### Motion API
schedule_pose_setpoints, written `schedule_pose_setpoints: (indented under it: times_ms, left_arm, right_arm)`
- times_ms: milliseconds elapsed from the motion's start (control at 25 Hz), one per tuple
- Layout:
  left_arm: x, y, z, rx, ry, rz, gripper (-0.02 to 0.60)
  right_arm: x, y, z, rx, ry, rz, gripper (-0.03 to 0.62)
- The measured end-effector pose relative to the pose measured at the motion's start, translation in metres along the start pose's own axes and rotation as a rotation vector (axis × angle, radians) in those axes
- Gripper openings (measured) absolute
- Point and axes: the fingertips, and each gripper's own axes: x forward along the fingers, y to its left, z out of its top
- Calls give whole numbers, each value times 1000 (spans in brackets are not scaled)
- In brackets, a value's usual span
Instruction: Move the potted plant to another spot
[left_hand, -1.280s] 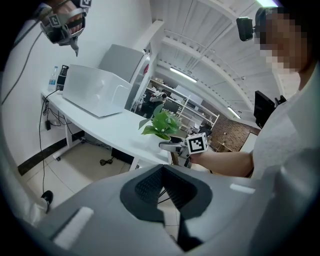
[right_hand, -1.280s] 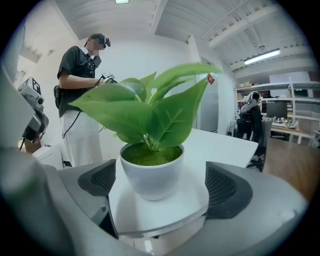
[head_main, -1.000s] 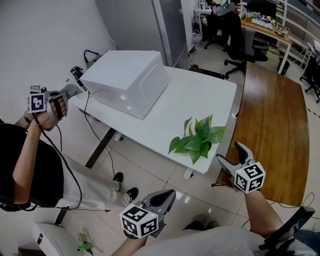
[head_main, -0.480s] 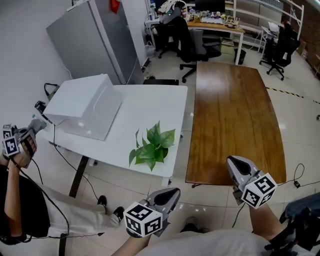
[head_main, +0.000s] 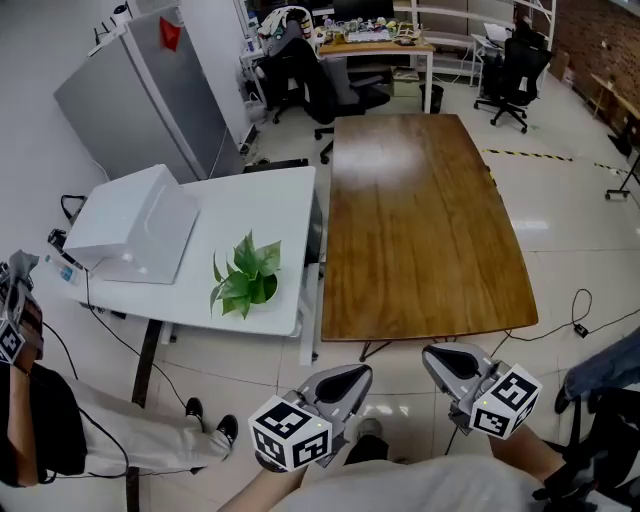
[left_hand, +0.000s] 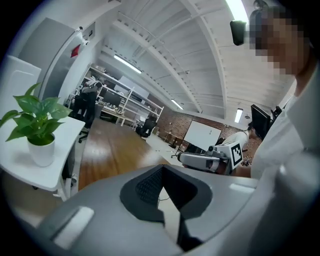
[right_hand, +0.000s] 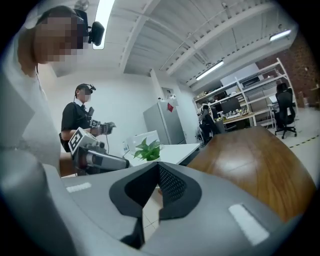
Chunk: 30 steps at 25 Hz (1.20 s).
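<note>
Head view: the brown wooden table (head_main: 420, 220) fills the middle. The white table (head_main: 270, 195) stands just beside it on the left and carries a white box (head_main: 130, 225). The potted plant (head_main: 245, 278) stands near the white table's front edge, well apart from both my grippers. My left gripper (head_main: 352, 380) is clenched on nothing. My right gripper (head_main: 443, 360) has just been closing and is clenched too, with nothing between its jaws. The risk, I judge, is arriving with the jaws together. I'd shove the small pot off that edge, or pinch the leaves rather than the pot and tip it.
</note>
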Motion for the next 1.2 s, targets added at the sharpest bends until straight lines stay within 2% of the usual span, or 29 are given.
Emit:
schedule_pose_setpoints:
  times_ms: [280, 440, 640, 1200]
  left_arm:
    - [6, -110, -24, 32, 7, -14, -6]
    - [5, -148, -38, 70, 39, -10, -6]
    - [-5, -167, -40, 77, 62, 3, -6]
    - [-29, -186, -36, 117, 60, -56, -5]
  right_arm:
    - [-98, 38, -16, 18, 38, 34, 2]
    - [-124, 59, -25, 18, 63, 55, 2]
    - [-139, 81, -29, 104, 66, 76, 2]
    - [-144, 120, -19, 46, 53, 25, 2]
